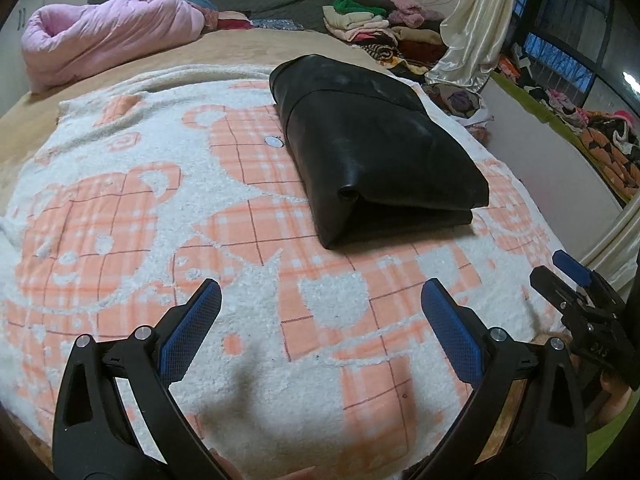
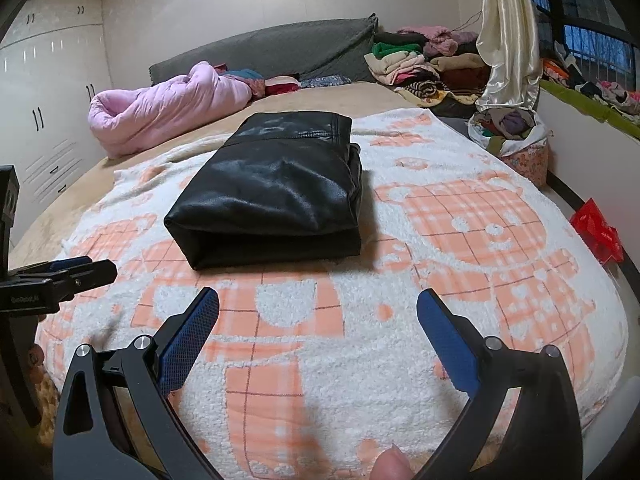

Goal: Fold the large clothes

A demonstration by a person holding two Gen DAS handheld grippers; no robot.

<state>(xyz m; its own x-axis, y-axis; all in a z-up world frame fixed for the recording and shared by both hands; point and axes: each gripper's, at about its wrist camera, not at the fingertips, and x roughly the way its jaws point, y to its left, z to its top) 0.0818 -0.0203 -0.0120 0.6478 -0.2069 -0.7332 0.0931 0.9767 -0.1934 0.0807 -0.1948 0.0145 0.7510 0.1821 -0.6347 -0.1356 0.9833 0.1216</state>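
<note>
A black leather garment (image 1: 372,148) lies folded into a thick rectangle on the white and orange bear-print blanket (image 1: 140,208); it also shows in the right wrist view (image 2: 272,188). My left gripper (image 1: 320,292) is open and empty, held over the blanket short of the garment's near edge. My right gripper (image 2: 318,300) is open and empty, also short of the garment. The right gripper shows at the right edge of the left wrist view (image 1: 576,280), and the left gripper at the left edge of the right wrist view (image 2: 76,272).
A pink quilt (image 1: 104,32) lies bunched at the far left of the bed. Piles of clothes (image 1: 372,20) sit at the far right by a cream curtain (image 1: 472,28). A grey headboard cushion (image 2: 280,48), white wardrobes (image 2: 48,92), a bag of clothes (image 2: 516,136) and a red object (image 2: 596,232) stand around the bed.
</note>
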